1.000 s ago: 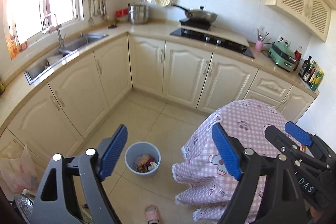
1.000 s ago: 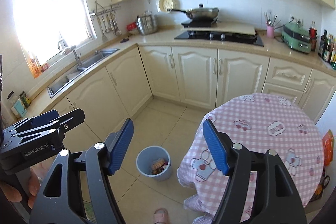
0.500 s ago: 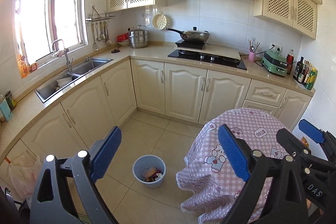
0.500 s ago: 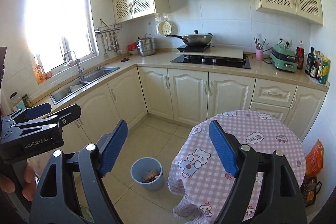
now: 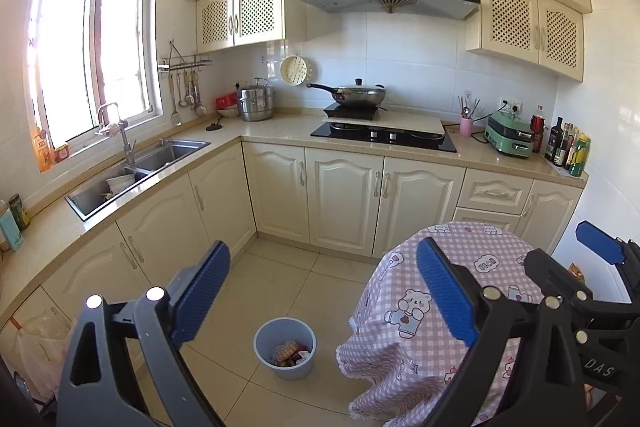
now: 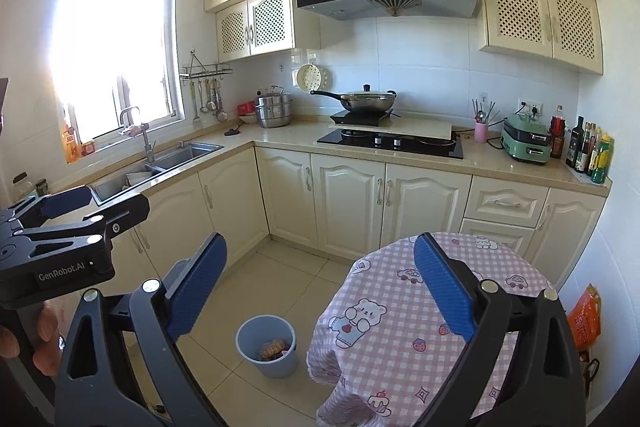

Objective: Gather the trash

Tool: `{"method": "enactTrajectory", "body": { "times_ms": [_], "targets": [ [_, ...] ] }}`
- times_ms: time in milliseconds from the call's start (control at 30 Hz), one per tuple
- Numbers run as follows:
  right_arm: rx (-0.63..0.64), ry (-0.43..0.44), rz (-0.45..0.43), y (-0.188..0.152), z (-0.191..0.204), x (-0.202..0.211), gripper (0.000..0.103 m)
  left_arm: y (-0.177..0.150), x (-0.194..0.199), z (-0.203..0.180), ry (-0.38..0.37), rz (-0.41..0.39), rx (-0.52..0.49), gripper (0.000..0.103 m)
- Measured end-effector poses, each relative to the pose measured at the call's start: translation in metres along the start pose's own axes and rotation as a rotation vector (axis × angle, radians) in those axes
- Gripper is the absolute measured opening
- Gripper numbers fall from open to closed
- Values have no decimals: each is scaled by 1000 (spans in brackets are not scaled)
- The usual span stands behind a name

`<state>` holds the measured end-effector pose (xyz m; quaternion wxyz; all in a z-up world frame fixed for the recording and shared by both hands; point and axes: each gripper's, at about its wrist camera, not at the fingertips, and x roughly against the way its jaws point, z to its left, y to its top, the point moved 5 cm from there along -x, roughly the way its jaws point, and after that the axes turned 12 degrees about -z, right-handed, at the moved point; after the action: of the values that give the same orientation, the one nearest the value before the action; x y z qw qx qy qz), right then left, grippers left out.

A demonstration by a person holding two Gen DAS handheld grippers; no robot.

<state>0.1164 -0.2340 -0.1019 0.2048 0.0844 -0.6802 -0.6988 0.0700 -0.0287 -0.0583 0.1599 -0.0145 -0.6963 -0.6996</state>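
Both views have tilted up from the floor — the left gripper and right gripper stay spread and empty, well above the trash-filled blue plastic bin, so collecting looks finished.

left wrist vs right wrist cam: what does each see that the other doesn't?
Left wrist only: a white plastic bag low against the cabinets, and the right gripper at the frame's right edge.
Right wrist only: an orange packet beside the table, and the person's hand holding the left gripper.
Both: the blue bin with wrappers inside, the pink checked table, sink, wok, both grippers open and empty.
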Motion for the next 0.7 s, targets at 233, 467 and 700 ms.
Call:
{"method": "enactTrajectory", "body": {
  "times_ms": [233, 467, 700],
  "targets": [
    [6, -5, -2, -1, 0, 3, 94, 4, 3, 3, -4, -14, -1, 92],
    [5, -6, 0, -4, 1, 3, 94, 5, 8, 2, -6, -29, 3, 92],
    [7, 0, 4, -5, 1, 2, 94, 7, 8, 3, -8, -28, 11, 92]
  ]
}}
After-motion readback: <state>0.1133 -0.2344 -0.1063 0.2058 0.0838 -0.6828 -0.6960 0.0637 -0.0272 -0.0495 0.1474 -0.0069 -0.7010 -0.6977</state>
